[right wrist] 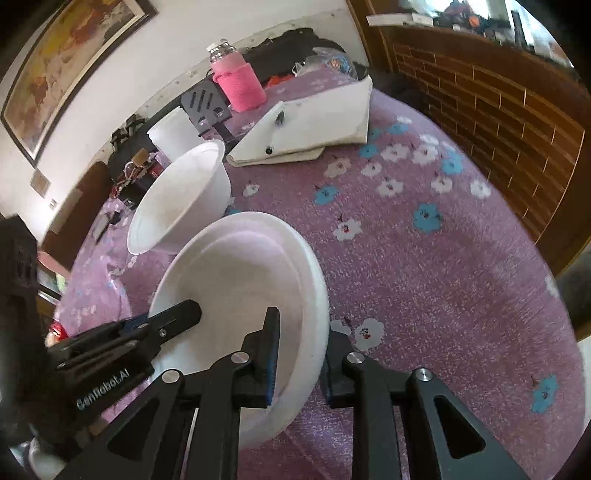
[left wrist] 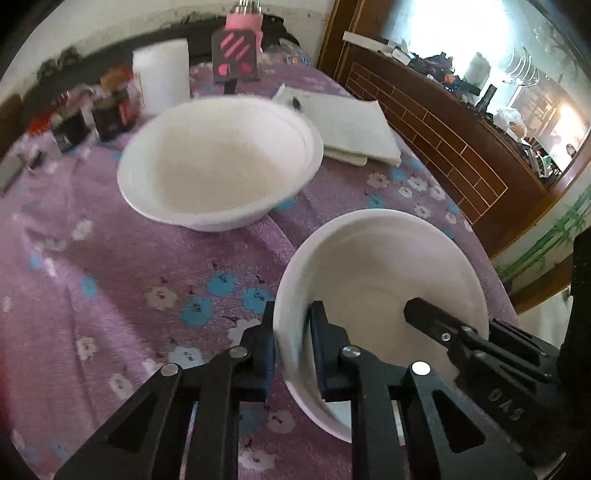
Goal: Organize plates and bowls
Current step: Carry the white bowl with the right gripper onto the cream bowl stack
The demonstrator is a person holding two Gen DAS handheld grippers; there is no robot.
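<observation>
Bowls are the job: the near bowl (left wrist: 380, 295) sits on the purple flowered tablecloth (left wrist: 110, 277), with the far bowl (left wrist: 218, 162) well apart behind it. Both grippers straddle the near bowl's rim on opposite sides, one finger inside and one outside. The left gripper (left wrist: 291, 350) looks clamped on the wall; the right gripper (right wrist: 299, 354) appears closed on it too. To nest it well, lift level with both grips, carry it over the far bowl, center it, then lower before letting go.

Small items (left wrist: 74, 118) left of the far bowl (left wrist: 218, 162) are blurred, unreadable. Bottle (left wrist: 245, 14) behind that bowl is cut off by the top edge. Framed picture (right wrist: 62, 62) is cropped at the frame edge.
</observation>
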